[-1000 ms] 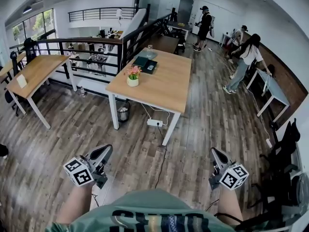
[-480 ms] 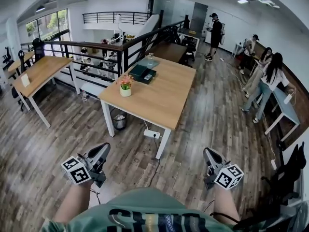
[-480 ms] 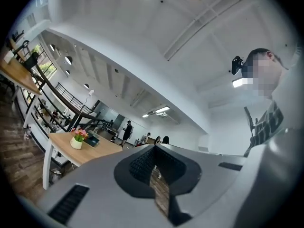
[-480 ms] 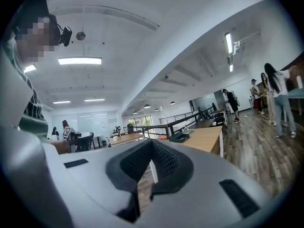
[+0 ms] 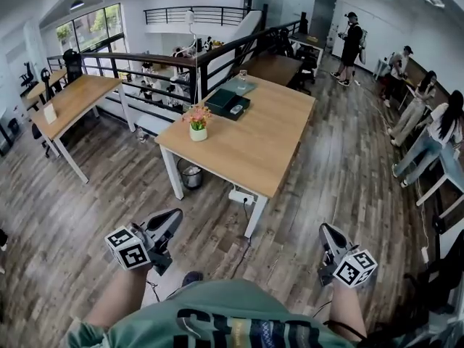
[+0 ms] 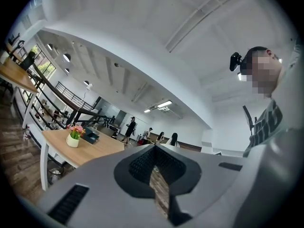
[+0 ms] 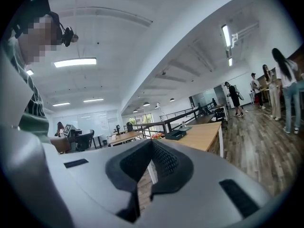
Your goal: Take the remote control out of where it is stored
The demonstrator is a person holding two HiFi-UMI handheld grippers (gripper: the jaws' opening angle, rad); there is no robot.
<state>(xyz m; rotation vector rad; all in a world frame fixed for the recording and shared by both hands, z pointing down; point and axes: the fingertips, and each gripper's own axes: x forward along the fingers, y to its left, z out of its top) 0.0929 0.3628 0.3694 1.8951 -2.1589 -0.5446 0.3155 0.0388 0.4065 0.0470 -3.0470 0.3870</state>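
Left tool [image 6: 154, 147], right tool [image 7: 151, 142] shut; cubes [image 5: 127, 247] only head view.

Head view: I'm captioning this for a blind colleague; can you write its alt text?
A person in a green shirt holds a left gripper and a right gripper, both shut and empty, above a wood-plank floor. Ahead stands a light wooden table on white legs, bearing a white pot of pink flowers and a dark flat box.
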